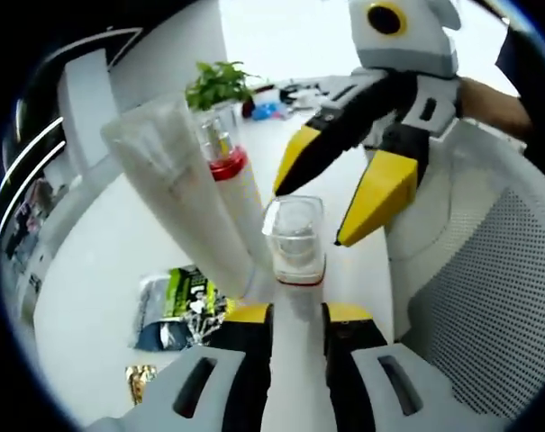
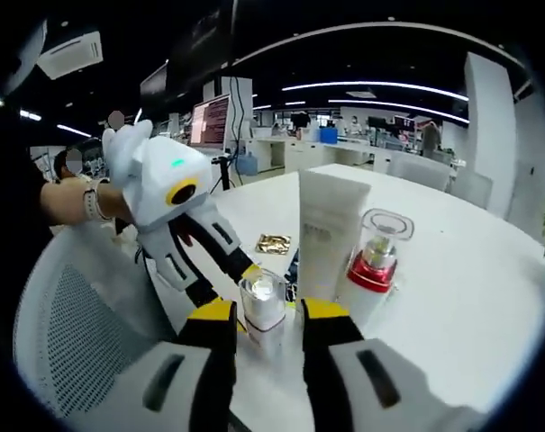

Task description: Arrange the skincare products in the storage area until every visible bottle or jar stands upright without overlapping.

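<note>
My left gripper (image 1: 295, 315) pinched the small bottle (image 1: 295, 247). My right gripper (image 2: 266, 315) sat spread around it, beside the tube (image 2: 326, 234).

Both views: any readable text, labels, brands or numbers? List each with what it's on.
None reads clearly.
White tube: faint grey print on its front, too small to read.
Green and black packet on the table: white marks, blurred.
Monitor in the background: lines of text, too small.
Gold sachet: no text legible.
Red-collared bottle and clear-capped bottle: no label visible.
</note>
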The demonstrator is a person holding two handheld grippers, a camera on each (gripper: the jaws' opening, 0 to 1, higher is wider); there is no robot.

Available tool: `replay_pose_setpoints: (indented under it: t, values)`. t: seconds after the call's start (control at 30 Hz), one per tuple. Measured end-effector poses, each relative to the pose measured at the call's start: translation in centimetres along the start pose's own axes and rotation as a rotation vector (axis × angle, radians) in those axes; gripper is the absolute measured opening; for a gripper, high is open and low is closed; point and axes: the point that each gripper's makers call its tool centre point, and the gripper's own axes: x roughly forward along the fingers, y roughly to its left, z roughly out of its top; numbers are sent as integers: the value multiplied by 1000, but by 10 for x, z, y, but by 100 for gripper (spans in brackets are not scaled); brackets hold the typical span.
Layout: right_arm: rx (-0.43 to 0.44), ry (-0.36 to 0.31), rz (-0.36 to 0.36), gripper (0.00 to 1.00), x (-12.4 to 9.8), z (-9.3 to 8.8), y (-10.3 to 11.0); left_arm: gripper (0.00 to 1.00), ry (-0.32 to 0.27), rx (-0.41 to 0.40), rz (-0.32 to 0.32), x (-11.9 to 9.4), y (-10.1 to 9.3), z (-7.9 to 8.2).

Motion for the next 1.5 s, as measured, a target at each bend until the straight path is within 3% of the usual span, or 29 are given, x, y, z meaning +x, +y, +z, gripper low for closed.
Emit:
replay_pose_setpoints:
  t: [0.23,0.43,1.23,1.5]
  values:
    - [-23,155,34,22,12,-35,6,6,17,-12,-51,-1,-12,-4]
    - [-49,237,53,18,18,-45,6,4,24,-19,-68,1,-16,-5]
    - [-61,289,69,12,30,-48,-6,4,21,0,-46,14,-9,-4]
    - [-57,306,63,11,32,-50,-13,7,49,16,-36,24,-7,-7]
